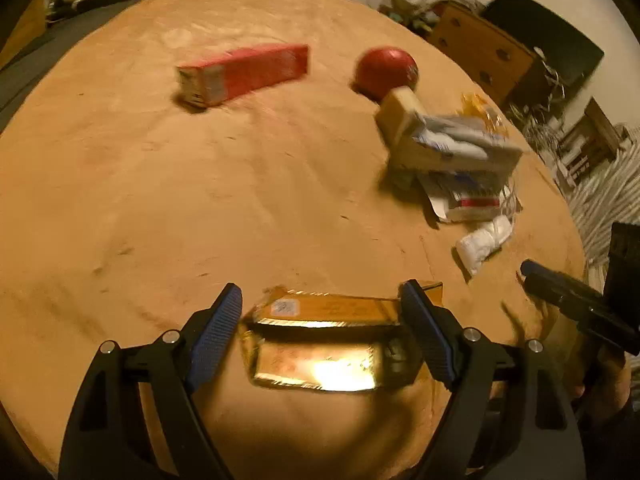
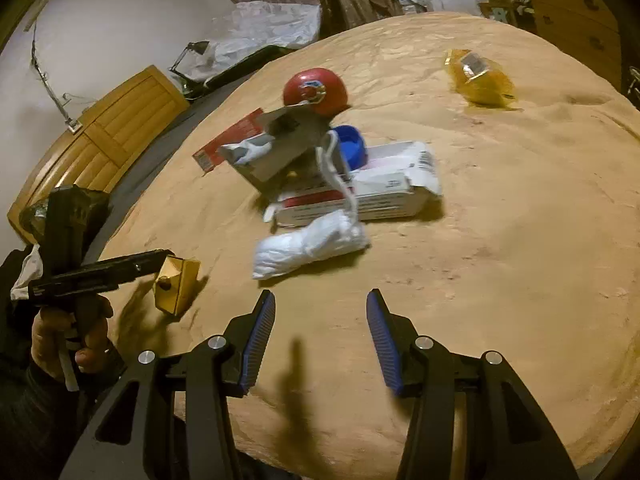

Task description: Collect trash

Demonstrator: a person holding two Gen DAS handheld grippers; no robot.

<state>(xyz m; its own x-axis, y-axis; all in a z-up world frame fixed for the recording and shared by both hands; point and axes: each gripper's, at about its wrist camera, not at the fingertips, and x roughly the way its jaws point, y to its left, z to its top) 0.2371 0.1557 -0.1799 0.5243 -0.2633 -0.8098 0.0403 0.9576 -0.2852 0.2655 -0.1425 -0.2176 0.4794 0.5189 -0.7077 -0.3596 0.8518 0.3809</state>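
A shiny gold box (image 1: 328, 336) lies on the tan cloth between the fingers of my left gripper (image 1: 322, 286). The right pad touches the box's end and the left pad stands off it, so the jaws are open. From the right wrist view the same gold box (image 2: 176, 284) sits at the tip of a left gripper finger (image 2: 120, 266). My right gripper (image 2: 321, 294) is open with nothing in it, just short of a white crumpled wad (image 2: 308, 248). Behind the wad lies a pile of torn cartons (image 2: 360, 188), a blue cap (image 2: 352, 144) and a red ball (image 2: 316, 90).
A long red box (image 1: 244, 74) lies at the far left of the round table (image 1: 160, 200). A yellow wrapper (image 2: 480, 76) sits far right. A hand (image 2: 68, 340) grips the left tool. Wooden drawers (image 1: 480, 48) and plastic sheets (image 2: 272, 28) stand beyond the edge.
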